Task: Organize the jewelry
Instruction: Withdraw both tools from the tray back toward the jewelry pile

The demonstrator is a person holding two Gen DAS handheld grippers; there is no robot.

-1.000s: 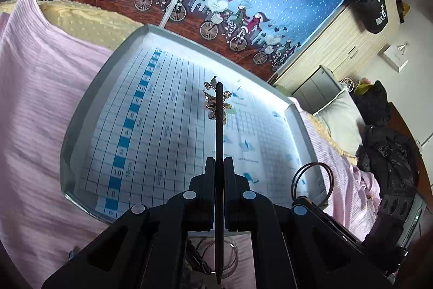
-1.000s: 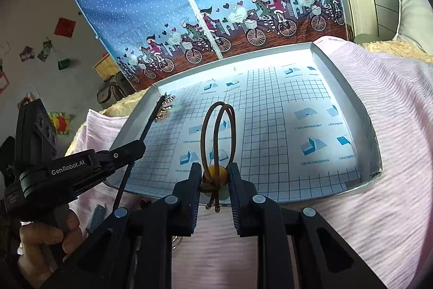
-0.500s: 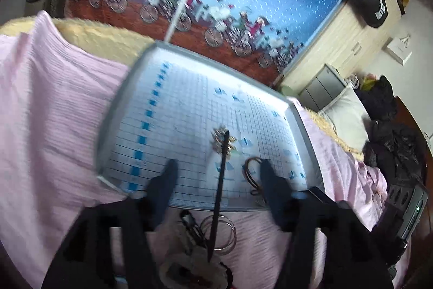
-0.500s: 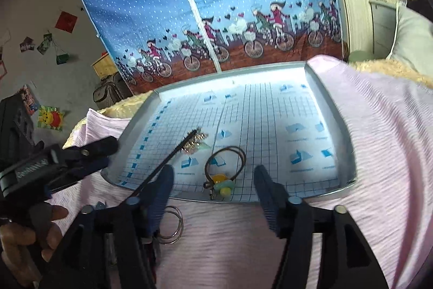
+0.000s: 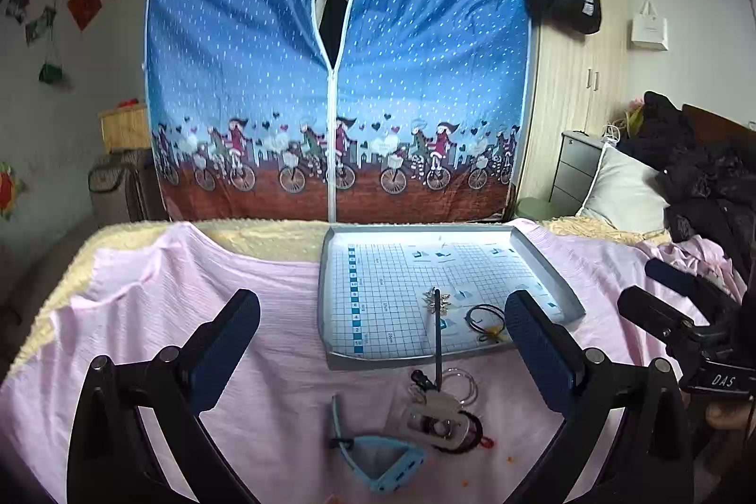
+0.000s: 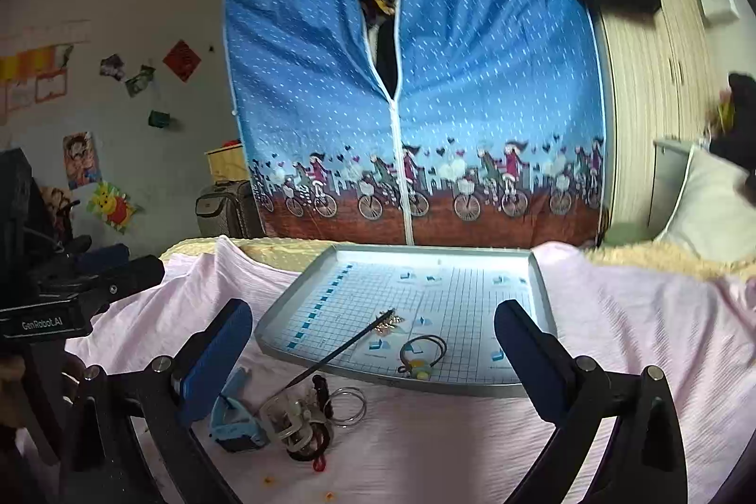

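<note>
Pink bedspread [image 5: 236, 315] bears tray [image 5: 330, 305]; both tools gape, seemingly empty.

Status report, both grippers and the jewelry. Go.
Left gripper open, empty. Right gripper open, empty. Hair stick half over tray front rim; hair tie in tray. Loose pile on sheet, unsorted.

Pink-sheeted bed [image 5: 236, 315] under grey tray [image 5: 326, 305], bangles [image 5: 460, 383], blue watch [image 5: 387, 466].

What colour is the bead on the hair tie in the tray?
Yellow on the hair tie; the right wrist view shows it best.
</note>
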